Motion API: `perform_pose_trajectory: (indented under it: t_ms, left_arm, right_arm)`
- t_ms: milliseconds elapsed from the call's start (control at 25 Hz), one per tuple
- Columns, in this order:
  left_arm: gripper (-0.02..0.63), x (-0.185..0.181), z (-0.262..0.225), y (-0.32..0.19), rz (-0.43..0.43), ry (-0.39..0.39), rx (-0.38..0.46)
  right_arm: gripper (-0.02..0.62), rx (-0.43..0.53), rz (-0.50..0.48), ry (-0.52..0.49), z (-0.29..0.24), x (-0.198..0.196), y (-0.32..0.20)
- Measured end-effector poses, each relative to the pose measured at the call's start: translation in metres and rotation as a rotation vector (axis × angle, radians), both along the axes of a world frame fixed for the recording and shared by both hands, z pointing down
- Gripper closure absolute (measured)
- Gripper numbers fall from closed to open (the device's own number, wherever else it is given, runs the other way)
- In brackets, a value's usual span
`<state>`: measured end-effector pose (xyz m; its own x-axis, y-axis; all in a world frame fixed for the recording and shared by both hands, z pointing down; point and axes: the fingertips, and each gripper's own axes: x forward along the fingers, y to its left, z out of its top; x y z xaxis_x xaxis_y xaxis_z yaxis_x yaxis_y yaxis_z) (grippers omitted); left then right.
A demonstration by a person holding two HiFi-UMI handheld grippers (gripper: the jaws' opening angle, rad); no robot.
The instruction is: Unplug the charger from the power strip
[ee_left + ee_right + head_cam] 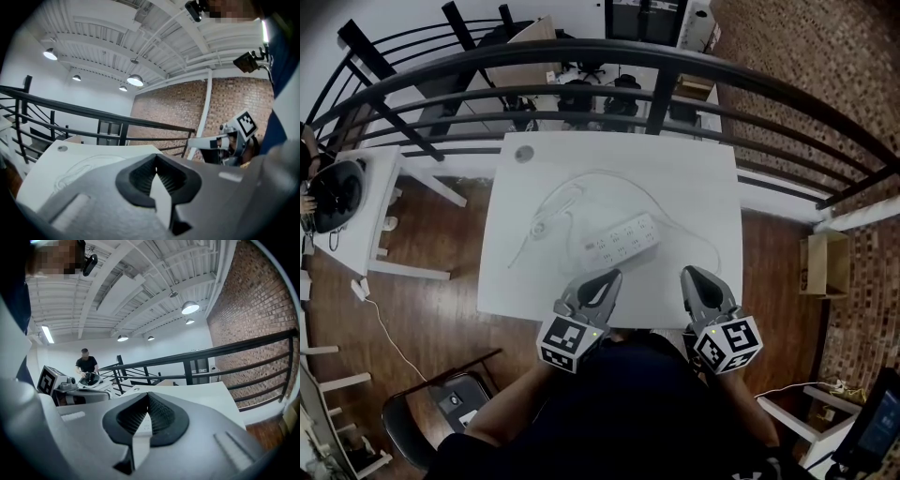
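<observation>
white worktop [703, 187] by black railing [581, 56] on mezzanine. power strip [621, 242] lies mid-worktop, slanted, thin pale cord [609, 178] looping round it. pale lump [542, 228] at cord end left of strip, apart from it: maybe charger, too small to tell. sockets too washed out to show plug. scene fits charger seated in strip, or already out. left tongs [605, 278] and right tongs [694, 275] both pressed together, empty, at near edge, short of strip. judgement: read sockets closer before committing either tongs.

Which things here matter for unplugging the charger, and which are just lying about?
For the job: power strip, white cable, left gripper, right gripper.
Lying about: round disc, cardboard box, chair.
</observation>
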<state>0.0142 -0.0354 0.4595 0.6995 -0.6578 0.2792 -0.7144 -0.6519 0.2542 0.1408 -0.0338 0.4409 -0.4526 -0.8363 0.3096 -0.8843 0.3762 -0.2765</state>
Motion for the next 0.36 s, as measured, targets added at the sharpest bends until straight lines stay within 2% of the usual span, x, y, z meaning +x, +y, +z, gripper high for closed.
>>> perform_pose_trajectory:
  t_ms: [360]
  left_arm:
    - [0.6, 0.019, 0.002, 0.0, 0.02, -0.006, -0.001]
  right_arm:
    - [0.584, -0.013, 0.0, -0.009, 0.003, 0.013, -0.002]
